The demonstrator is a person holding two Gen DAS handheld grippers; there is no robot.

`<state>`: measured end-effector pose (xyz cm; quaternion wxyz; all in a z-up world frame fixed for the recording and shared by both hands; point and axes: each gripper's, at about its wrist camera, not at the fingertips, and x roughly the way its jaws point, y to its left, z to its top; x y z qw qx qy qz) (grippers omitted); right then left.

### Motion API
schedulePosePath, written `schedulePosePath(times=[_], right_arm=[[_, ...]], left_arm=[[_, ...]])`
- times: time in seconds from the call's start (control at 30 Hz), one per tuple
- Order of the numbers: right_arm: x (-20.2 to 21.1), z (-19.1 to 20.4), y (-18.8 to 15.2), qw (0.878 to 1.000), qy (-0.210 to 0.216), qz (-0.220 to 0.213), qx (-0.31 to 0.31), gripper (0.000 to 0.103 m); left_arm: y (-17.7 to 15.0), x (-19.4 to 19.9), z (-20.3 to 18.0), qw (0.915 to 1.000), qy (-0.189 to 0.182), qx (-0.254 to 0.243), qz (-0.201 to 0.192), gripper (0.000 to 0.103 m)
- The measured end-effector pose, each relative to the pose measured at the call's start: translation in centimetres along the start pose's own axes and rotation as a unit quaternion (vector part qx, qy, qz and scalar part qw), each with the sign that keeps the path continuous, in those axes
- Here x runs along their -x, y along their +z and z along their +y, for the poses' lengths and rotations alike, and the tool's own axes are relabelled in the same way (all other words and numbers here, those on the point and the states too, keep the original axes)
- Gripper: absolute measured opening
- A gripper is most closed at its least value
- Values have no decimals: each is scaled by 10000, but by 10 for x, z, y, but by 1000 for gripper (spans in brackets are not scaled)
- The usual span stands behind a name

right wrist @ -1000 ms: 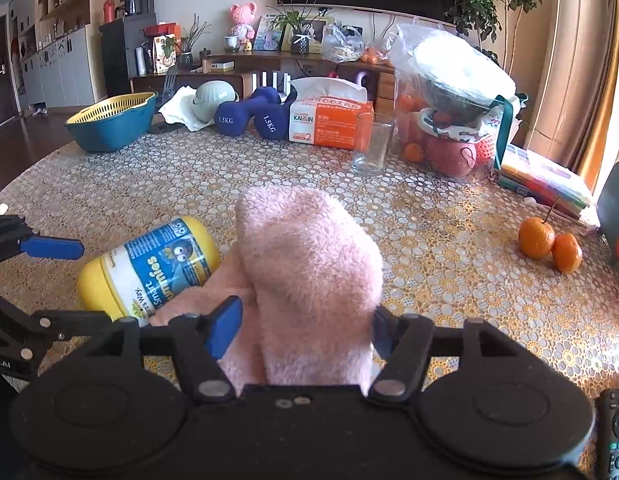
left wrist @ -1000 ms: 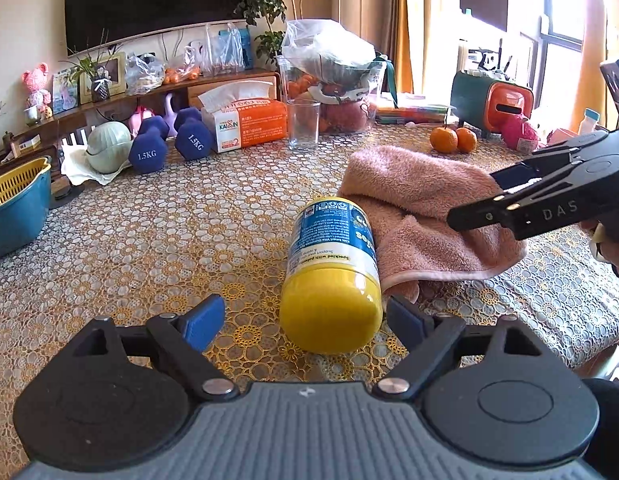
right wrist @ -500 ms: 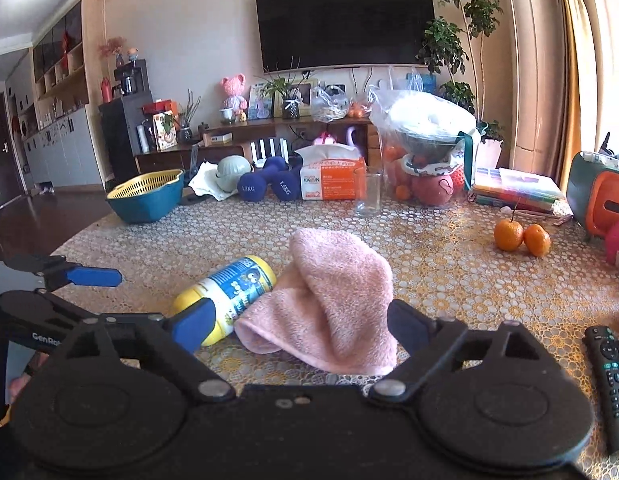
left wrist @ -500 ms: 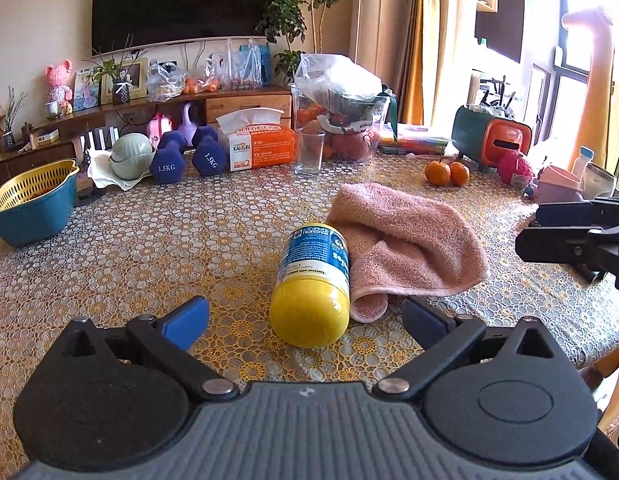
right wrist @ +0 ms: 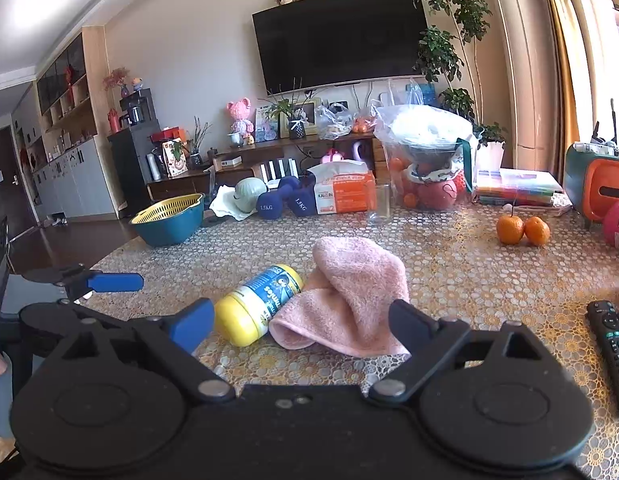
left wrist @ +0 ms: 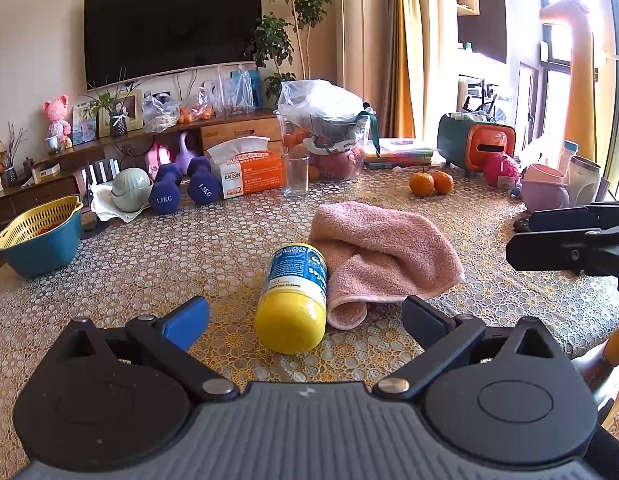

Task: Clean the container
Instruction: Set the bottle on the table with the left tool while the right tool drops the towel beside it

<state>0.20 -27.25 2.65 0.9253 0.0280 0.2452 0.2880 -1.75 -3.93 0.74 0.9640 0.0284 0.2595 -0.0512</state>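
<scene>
The yellow jar (left wrist: 294, 298) lies on its side on the table (left wrist: 149, 264), lid end toward my left gripper (left wrist: 305, 320), just ahead of and between its 2 spread fingers, untouched. The pink towel (left wrist: 383, 252) lies against the jar's right side. My right gripper (right wrist: 301, 322) is also spread and empty, with the towel ahead of it and the jar toward its left finger.

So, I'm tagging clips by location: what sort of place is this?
Most likely a home living room: a wall-mounted TV above a low wooden media console, and a cluttered table with dumbbells.
</scene>
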Motion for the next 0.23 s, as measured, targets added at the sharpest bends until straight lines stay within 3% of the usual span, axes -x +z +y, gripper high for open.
schedulePosePath(times=[0.23], right_arm=[[4, 2, -5, 10000, -67, -15, -36, 94]], left_arm=[[0, 1, 6, 9999, -17, 111, 24, 103]])
